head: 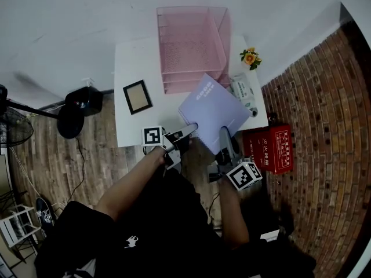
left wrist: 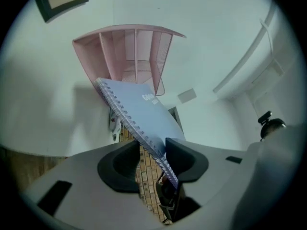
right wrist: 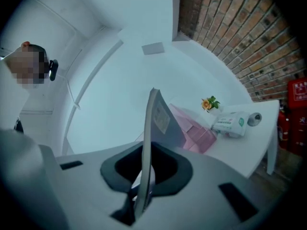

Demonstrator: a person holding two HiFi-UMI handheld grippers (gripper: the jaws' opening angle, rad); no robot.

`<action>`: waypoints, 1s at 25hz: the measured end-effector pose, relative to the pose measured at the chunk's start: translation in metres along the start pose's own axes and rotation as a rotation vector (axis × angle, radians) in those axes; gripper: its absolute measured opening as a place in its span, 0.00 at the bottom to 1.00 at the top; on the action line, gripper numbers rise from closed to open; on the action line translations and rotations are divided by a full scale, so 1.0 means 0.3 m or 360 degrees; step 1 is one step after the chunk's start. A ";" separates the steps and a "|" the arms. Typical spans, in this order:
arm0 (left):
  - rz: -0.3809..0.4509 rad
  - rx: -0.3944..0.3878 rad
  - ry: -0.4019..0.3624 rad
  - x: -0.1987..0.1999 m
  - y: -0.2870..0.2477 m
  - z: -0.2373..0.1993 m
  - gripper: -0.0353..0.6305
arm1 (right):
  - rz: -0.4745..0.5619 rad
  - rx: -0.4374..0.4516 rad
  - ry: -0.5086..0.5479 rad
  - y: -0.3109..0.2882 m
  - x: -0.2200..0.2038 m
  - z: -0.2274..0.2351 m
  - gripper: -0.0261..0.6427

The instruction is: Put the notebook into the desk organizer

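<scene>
R gripper (right wrist: pixel 146 166) clamps notebook (head: pixel 213 112); L gripper (left wrist: pixel 152 153) jaws apart round spiral.

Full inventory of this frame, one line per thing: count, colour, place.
table: 1, white, against the wall
desk organizer: 1, pink mesh, back of table
notebook: 1, lilac, spiral-bound, held over table's front edge
picture frame: 1, black, flat on table, left
flower: 1, orange, table's back right corner
wipes pack: 1, white-green, table's right side
box: 1, red, floor right of table
device: 1, black, floor left of table
left gripper: 1, grey, jaws apart around notebook's spiral edge
right gripper: 1, grey, shut on notebook's edge
</scene>
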State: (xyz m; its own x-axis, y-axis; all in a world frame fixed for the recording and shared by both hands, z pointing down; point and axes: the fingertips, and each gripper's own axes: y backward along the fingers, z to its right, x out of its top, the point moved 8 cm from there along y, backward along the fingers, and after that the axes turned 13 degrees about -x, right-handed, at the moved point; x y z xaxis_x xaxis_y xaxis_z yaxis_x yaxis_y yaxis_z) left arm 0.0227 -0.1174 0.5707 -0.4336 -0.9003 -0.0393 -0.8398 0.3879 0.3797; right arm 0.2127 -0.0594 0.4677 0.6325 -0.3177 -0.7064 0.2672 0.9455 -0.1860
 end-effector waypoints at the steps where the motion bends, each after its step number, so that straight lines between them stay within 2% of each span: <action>1: -0.0020 0.0026 -0.0051 0.008 0.004 0.004 0.30 | 0.0004 -0.0022 -0.0036 0.000 -0.007 0.011 0.09; 5: -0.0143 0.0196 -0.0326 0.046 0.019 0.020 0.27 | 0.0015 -0.0072 -0.0141 -0.003 -0.037 0.047 0.09; 11: -0.0295 0.0350 -0.0669 0.080 0.021 0.065 0.27 | 0.0009 -0.0078 -0.0246 0.014 -0.081 0.085 0.09; 18: -0.0384 0.0375 -0.0882 0.107 -0.010 0.138 0.26 | 0.0046 0.0013 -0.0304 -0.003 -0.085 0.085 0.09; 25: -0.0449 0.0397 -0.0978 0.173 -0.022 0.175 0.26 | 0.0066 0.0074 -0.0353 -0.049 -0.093 0.064 0.10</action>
State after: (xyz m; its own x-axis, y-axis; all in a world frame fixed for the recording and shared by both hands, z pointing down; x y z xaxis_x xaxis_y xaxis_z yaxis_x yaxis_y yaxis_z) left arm -0.0114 -0.1562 0.5177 -0.2329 -0.7273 -0.6456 -0.9647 0.2569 0.0587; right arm 0.2050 -0.0659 0.5033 0.7867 -0.2915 -0.5441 0.2676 0.9554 -0.1249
